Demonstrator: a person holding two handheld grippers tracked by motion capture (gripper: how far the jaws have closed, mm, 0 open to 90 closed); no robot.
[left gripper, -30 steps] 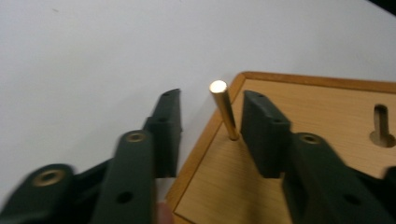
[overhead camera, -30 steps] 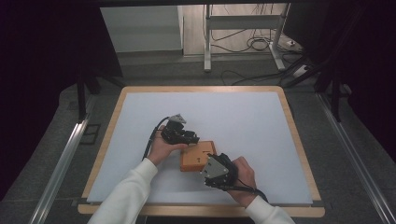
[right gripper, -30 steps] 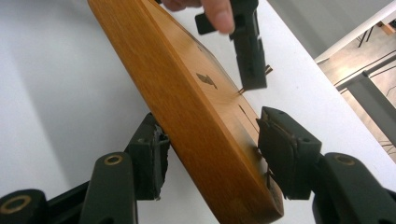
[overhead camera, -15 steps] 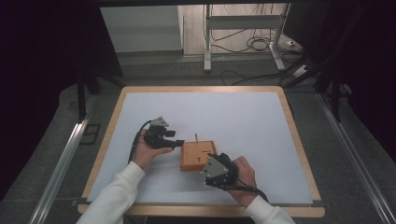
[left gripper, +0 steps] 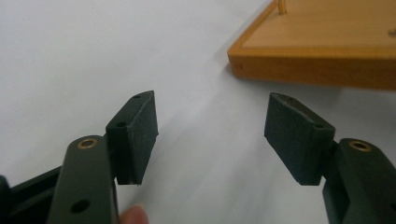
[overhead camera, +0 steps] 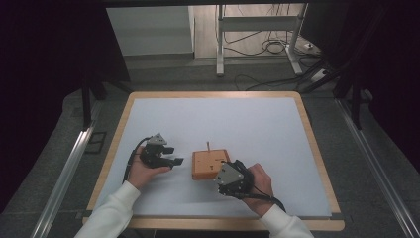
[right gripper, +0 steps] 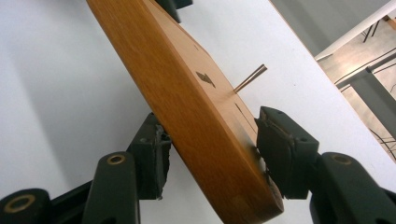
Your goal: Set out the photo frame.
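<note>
A flat orange wooden block (overhead camera: 210, 164) with a thin upright peg (overhead camera: 208, 145) lies on the white table mat. My right gripper (overhead camera: 224, 174) is shut on the block's near right edge. In the right gripper view, one pad sits under the block (right gripper: 187, 107) and the other on its top face, with the peg (right gripper: 250, 77) beyond. My left gripper (overhead camera: 175, 154) rests a short way left of the block with its jaws spread wide. They have just been opening, and nothing is between them (left gripper: 212, 135). The block's corner (left gripper: 322, 46) lies ahead of it to the right.
The white mat fills a table with a wooden rim (overhead camera: 213, 94). Metal rails (overhead camera: 64, 173) run along both sides of the table. Beyond the far edge are a metal stand (overhead camera: 220, 44) and cables (overhead camera: 270, 47) on the floor.
My left gripper has let go of the block's left side, opened wide and moved left, away from it. The right gripper and the block have stayed in place.
</note>
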